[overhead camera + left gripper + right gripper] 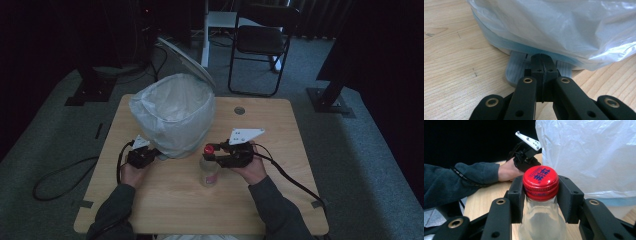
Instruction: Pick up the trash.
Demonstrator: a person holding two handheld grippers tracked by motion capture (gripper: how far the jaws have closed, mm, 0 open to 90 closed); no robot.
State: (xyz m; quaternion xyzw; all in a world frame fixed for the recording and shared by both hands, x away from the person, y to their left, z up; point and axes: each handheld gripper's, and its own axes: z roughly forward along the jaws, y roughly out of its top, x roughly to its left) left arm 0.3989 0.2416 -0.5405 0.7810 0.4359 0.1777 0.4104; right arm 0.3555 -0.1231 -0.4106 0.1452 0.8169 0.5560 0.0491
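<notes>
A small bin (172,117) lined with a white bag (564,27) stands on the wooden table (165,200), its lid (187,62) raised at the back. My left gripper (149,153) is shut, its joined tips (543,63) resting on the bin's grey foot pedal (515,68). A clear bottle (208,174) with a red cap (540,181) stands upright in front of the bin. My right gripper (211,153) is shut on that cap, one pad on each side (540,187). The bottle's neck (541,220) runs down between the jaws.
A black folding chair (260,42) stands beyond the table's far edge. Cables trail from both grippers across the table and onto the grey carpet (60,175). A round cable hole (239,110) sits near the far edge. The person's left hand and sleeve (474,178) rest beside the bin.
</notes>
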